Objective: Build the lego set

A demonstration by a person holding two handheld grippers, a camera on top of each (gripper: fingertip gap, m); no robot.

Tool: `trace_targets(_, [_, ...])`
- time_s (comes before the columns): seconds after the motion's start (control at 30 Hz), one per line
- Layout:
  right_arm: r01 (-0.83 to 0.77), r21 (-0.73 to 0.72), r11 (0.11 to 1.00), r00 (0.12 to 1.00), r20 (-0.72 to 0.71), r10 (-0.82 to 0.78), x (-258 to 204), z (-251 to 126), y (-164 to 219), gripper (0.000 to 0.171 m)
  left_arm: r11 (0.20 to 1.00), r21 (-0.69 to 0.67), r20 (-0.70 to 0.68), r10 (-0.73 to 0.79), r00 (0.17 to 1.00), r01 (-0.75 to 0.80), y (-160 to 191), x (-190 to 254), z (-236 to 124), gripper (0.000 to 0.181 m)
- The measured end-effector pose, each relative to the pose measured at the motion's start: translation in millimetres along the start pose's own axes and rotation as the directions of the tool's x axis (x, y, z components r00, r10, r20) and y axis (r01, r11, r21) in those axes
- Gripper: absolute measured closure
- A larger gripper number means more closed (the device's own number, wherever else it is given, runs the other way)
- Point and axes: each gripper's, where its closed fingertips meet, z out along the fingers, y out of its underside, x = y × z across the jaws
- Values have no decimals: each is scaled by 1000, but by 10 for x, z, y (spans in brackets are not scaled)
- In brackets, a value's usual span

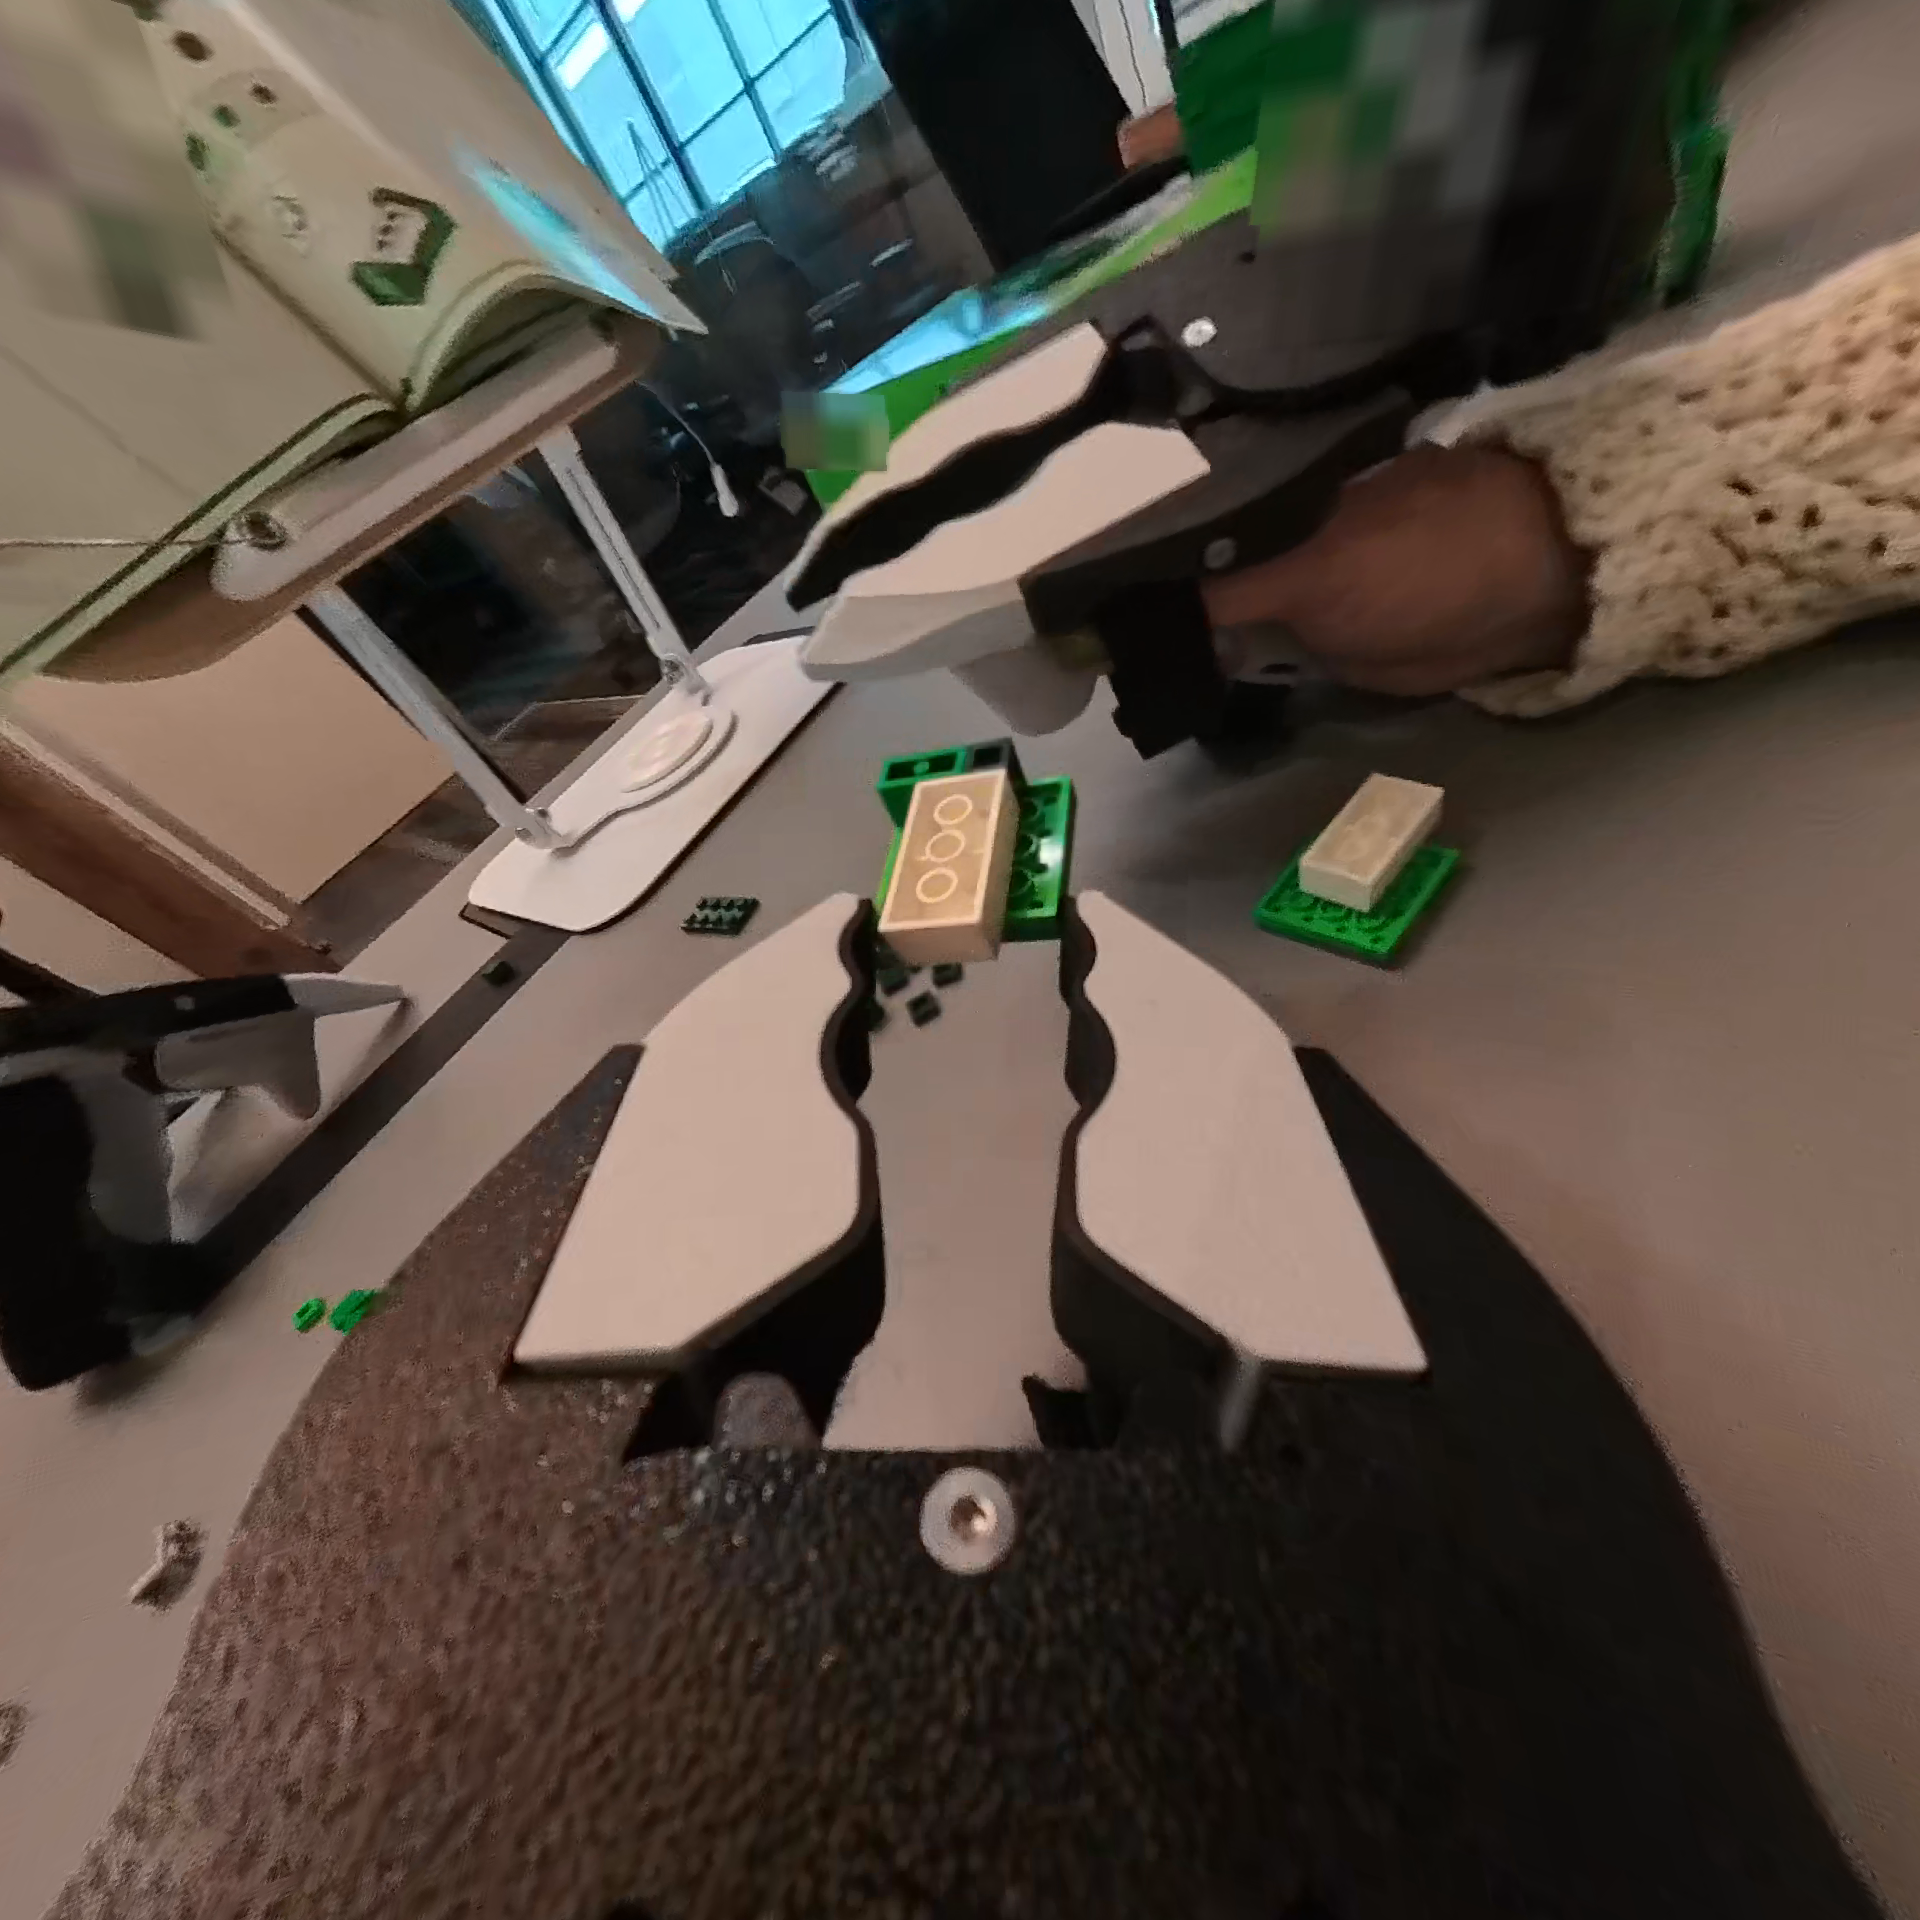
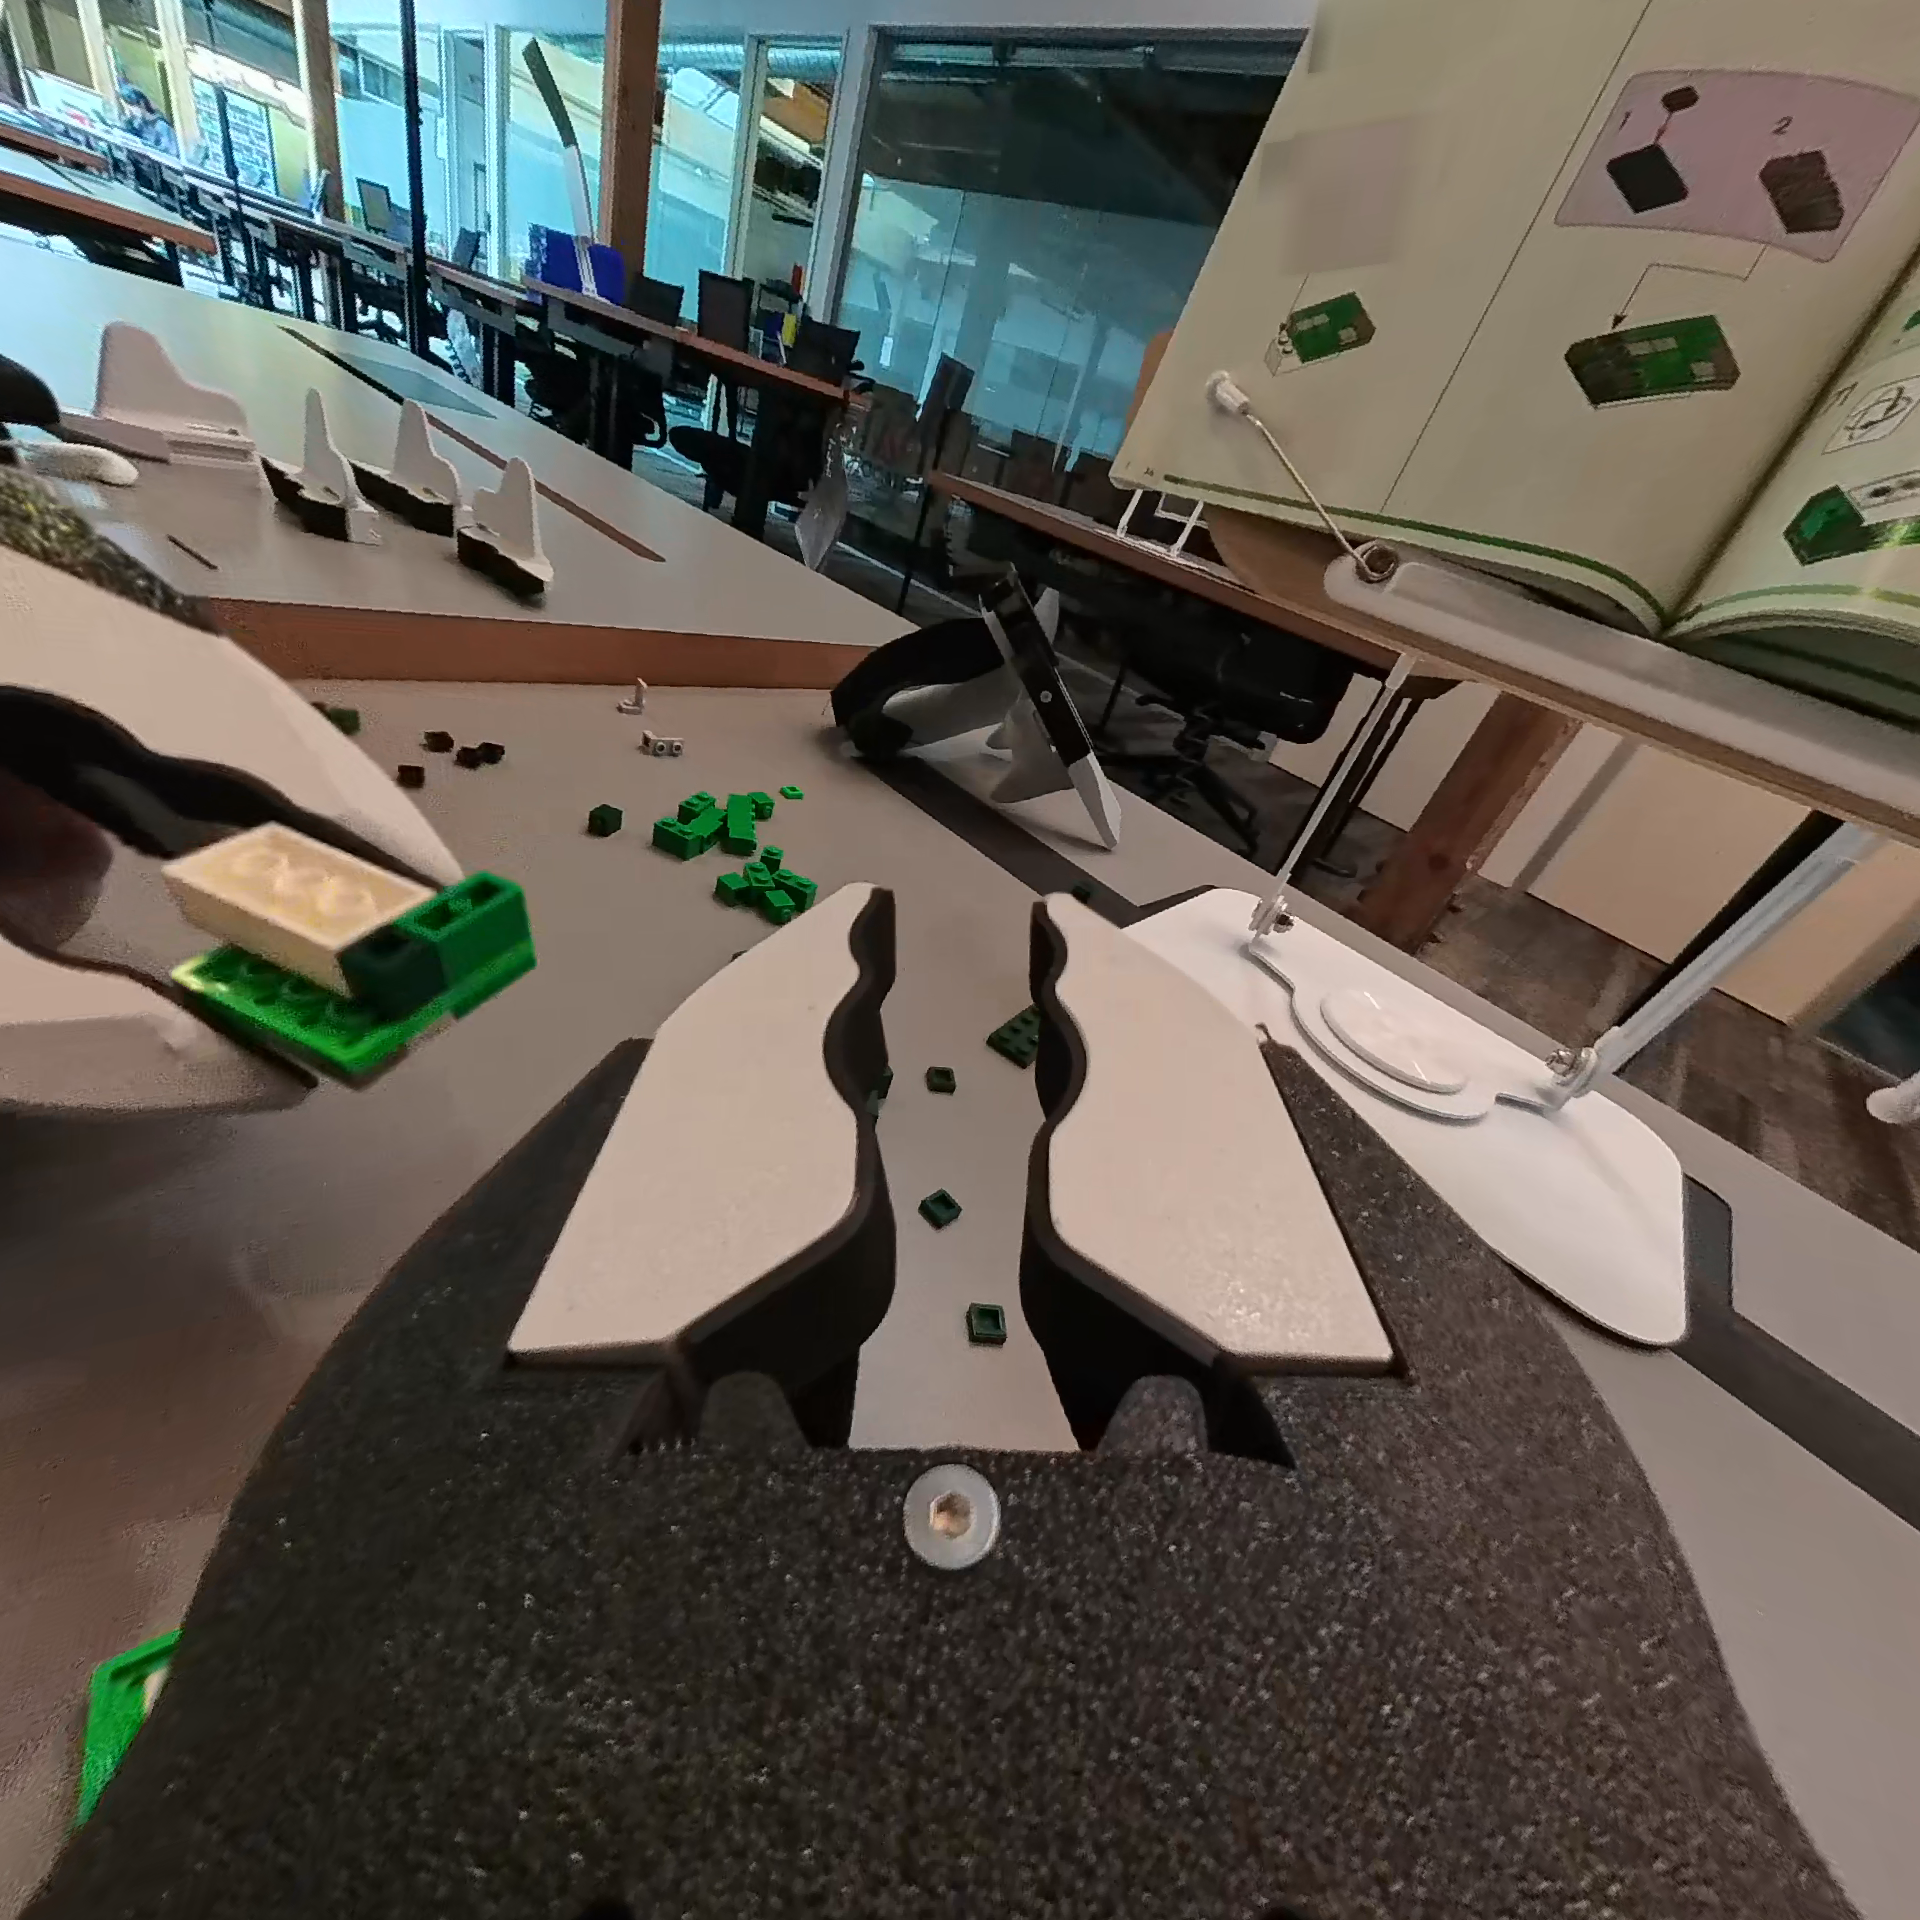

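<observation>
My left gripper (image 1: 971, 916) is shut on a small assembly (image 1: 951, 868): a white brick on a bright green plate with green and dark green bricks at its far end. It holds the assembly off the grey table; the assembly also shows in the right wrist view (image 2: 457, 940). My right gripper (image 2: 961, 906) is slightly open and empty, low over several tiny dark green pieces (image 2: 940, 1207). In the left wrist view the right gripper (image 1: 816, 618) hovers just beyond the held assembly. A second white brick on a green plate (image 1: 1361, 878) lies on the table to the right.
An open instruction booklet (image 2: 1558, 312) rests on a white stand whose base (image 2: 1455, 1122) sits on the table. A pile of loose green bricks (image 2: 748, 852) lies farther off. A spare gripper (image 2: 987, 717) lies by the table seam. A small dark green plate (image 1: 719, 914) is near the stand base.
</observation>
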Motion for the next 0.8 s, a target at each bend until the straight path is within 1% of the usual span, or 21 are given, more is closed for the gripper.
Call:
trace_targets(0.1, [10, 2, 1000, 1000, 5, -10, -14, 0, -5, 148, 997, -44, 23, 64, 998, -63, 55, 8, 31, 147])
trace_targets(0.2, [32, -12, 999, 999, 25, -32, -58, 13, 8, 148, 993, -83, 81, 96, 992, -89, 106, -71, 42, 147])
trace_targets(0.23, [43, -29, 999, 998, 50, -41, -99, 25, 17, 149, 992, -93, 100, 94, 991, -85, 121, -103, 41, 147])
trace_targets(0.3, [60, -97, 993, 987, 155, -45, -234, 82, -1, 156, 992, -113, 141, 71, 987, -55, 157, -184, 28, 147])
trace_targets(0.33, [88, -111, 990, 977, 202, -64, -282, 140, -51, 158, 993, -116, 148, 51, 988, -33, 171, -211, 24, 147])
trace_targets(0.37, [135, -131, 982, 964, 246, -100, -303, 230, -89, 164, 994, -113, 144, 27, 989, -11, 177, -222, 21, 147])
trace_targets(0.4, [183, -173, 968, 949, 289, -128, -300, 352, -96, 166, 994, -107, 141, 10, 990, 6, 173, -231, 18, 147])
trace_targets(0.43, [222, -230, 948, 925, 358, -130, -316, 483, -73, 165, 995, -102, 138, 2, 990, 12, 168, -234, 15, 147])
trace_targets(0.5, [257, -352, 900, 862, 505, -49, -385, 738, -7, 162, 995, -104, 130, 11, 991, 3, 170, -217, 22, 147])
trace_targets(0.57, [254, -473, 844, 825, 562, 67, -398, 1032, 53, 164, 993, -118, 114, 36, 993, -23, 182, -181, 42, 147])
trace_targets(0.6, [267, -531, 805, 792, 597, 131, -444, 1148, 89, 164, 992, -125, 108, 49, 993, -35, 189, -165, 50, 147])
trace_targets(0.63, [302, -567, 767, 752, 636, 173, -503, 1241, 122, 166, 991, -130, 103, 58, 993, -45, 194, -152, 56, 147])
trace_targets(0.67, [365, -569, 737, 704, 687, 181, -565, 1308, 155, 166, 990, -133, 99, 63, 993, -50, 197, -144, 60, 147])
trace_targets(0.7, [436, -560, 705, 676, 721, 154, -581, 1377, 205, 167, 990, -133, 98, 64, 993, -51, 198, -141, 60, 147])
trace_targets(0.73, [485, -579, 655, 676, 724, 140, -561, 1443, 271, 167, 990, -130, 99, 61, 993, -48, 194, -143, 59, 147])
trace_targets(0.77, [498, -619, 607, 677, 715, 174, -576, 1481, 316, 164, 991, -127, 100, 56, 993, -44, 190, -147, 57, 147])
trace_targets(0.8, [487, -644, 591, 662, 713, 231, -648, 1507, 318, 161, 992, -124, 102, 51, 994, -38, 187, -153, 55, 147])
